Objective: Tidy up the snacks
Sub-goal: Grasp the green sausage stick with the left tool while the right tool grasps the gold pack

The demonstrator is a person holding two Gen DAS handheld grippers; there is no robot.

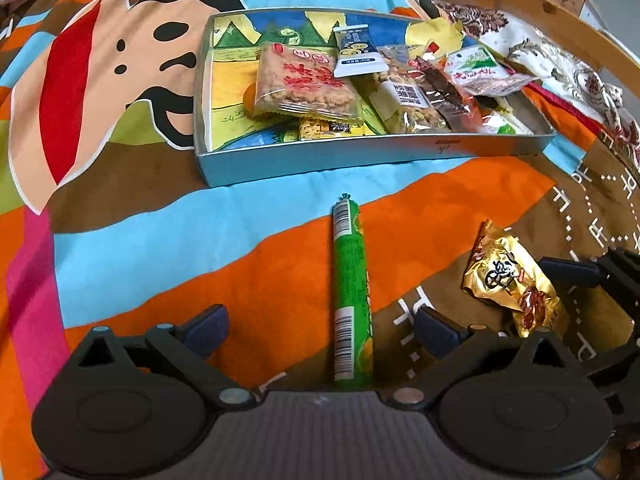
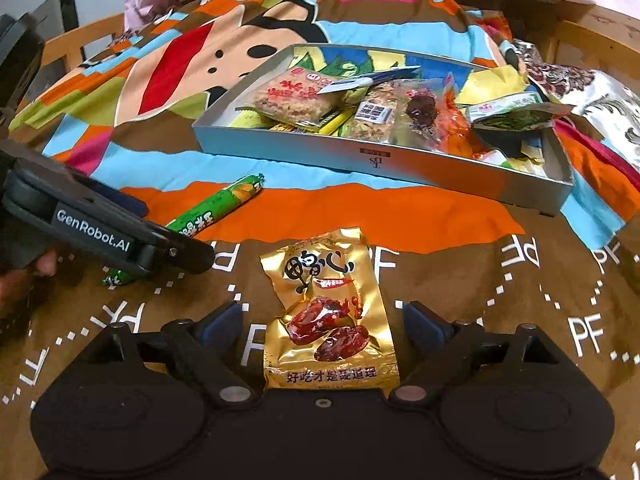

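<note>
While both jaws stand wide, neither tool grips anything. L gripper [image 1: 322, 328]: fingers spread far apart, green sausage stick [image 1: 352, 296] lying lengthwise in the gap, barcode side up, clear of both blue pads [image 1: 210, 326]; near end runs under the gripper body. R gripper [image 2: 322, 320]: also wide open, gold foil snack packet [image 2: 328, 312] flat on the cloth between its fingers, not touching either pad as far as can be told. Packet shows red meat pieces + printed characters.

From R wrist view, L gripper [image 2: 192, 258] comes in at left edge, "GenRobot.AI" on its arm, fingertip over the sausage stick [image 2: 218, 208]. From L wrist view, gold packet [image 1: 512, 280] sits right of the stick, R gripper's finger just beside it.

Beyond both: shallow silver tray [image 1: 340, 156] on the cartoon-print cloth [image 1: 120, 232], well apart from the two loose snacks. Tray holds a heap of packets, e.g. rice-crisp pack w/ red characters [image 1: 304, 80], white-blue sachet [image 1: 356, 50], granola-type bar w/ QR label [image 1: 408, 100], green-white pouch [image 1: 476, 70]. Left part of the tray floor is bare.
</note>
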